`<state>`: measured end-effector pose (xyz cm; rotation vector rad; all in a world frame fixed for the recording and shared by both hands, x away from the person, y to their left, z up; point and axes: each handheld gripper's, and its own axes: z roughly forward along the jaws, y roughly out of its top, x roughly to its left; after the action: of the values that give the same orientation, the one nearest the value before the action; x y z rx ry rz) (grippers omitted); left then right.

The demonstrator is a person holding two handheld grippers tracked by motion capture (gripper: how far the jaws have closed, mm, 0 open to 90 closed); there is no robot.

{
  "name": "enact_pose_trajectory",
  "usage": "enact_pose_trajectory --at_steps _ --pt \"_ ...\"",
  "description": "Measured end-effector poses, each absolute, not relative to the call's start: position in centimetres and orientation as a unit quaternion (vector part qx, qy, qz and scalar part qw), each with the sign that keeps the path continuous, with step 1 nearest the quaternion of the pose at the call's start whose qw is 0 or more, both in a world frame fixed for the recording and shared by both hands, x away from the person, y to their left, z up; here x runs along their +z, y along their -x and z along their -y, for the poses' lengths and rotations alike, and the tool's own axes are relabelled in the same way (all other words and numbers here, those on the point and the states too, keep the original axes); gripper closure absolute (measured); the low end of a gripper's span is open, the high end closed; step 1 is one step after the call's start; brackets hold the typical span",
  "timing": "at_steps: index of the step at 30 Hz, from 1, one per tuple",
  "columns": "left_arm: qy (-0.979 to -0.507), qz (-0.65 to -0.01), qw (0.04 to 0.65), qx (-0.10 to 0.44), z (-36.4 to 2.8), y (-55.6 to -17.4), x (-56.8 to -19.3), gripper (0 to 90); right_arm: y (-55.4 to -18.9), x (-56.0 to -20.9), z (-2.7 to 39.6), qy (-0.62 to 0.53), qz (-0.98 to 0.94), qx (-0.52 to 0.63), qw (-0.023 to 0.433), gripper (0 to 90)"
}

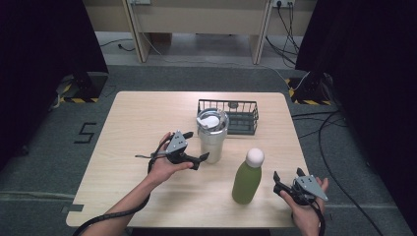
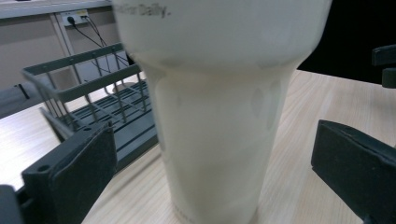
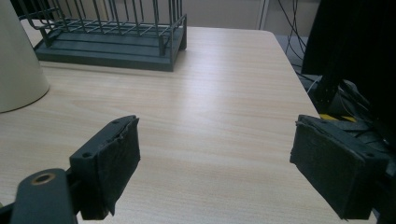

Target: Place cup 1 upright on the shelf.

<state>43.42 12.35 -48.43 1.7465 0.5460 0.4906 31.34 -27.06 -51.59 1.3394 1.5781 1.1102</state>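
Observation:
A cream tumbler (image 1: 212, 140) with a grey lid stands mid-table; in the left gripper view the tumbler (image 2: 219, 116) rises close up between the two black jaws. My left gripper (image 1: 200, 160) (image 2: 212, 177) is open, its pads (image 2: 79, 168) a little apart from the tumbler's sides. A green bottle (image 1: 246, 179) with a white cap stands to the right of the tumbler, nearer the front. My right gripper (image 1: 277, 184) (image 3: 215, 158) sits low at the front right, just right of the bottle, open, with bare tabletop between its jaws.
A dark wire rack (image 1: 235, 118) (image 2: 88, 93) (image 3: 112, 37) stands right behind the tumbler. The tumbler's base (image 3: 14, 70) shows at the left edge of the right gripper view. The table's right edge (image 1: 295, 142) is close to the right hand; cables lie on the floor beyond it.

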Motion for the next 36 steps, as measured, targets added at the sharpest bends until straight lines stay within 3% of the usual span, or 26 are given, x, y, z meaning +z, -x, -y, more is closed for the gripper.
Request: enact_pose_trajectory --at_steps 22,28,36 --pt "-0.739 -0.230 0.598 0.210 -8.7 -45.9 -49.7 0.0 -31.3 -51.8 27.5 -0.530 -0.619 0.435 0.383 15.4" --pt "-0.731 -0.226 0.606 0.216 -8.4 -46.2 -49.5 7.3 -31.3 -51.8 27.6 -0.530 -0.618 0.435 0.384 15.5" --pt "-0.727 -0.221 0.616 0.207 -8.6 -46.4 -49.6 8.8 -31.3 -51.9 27.6 -0.533 -0.618 0.435 0.381 15.5"
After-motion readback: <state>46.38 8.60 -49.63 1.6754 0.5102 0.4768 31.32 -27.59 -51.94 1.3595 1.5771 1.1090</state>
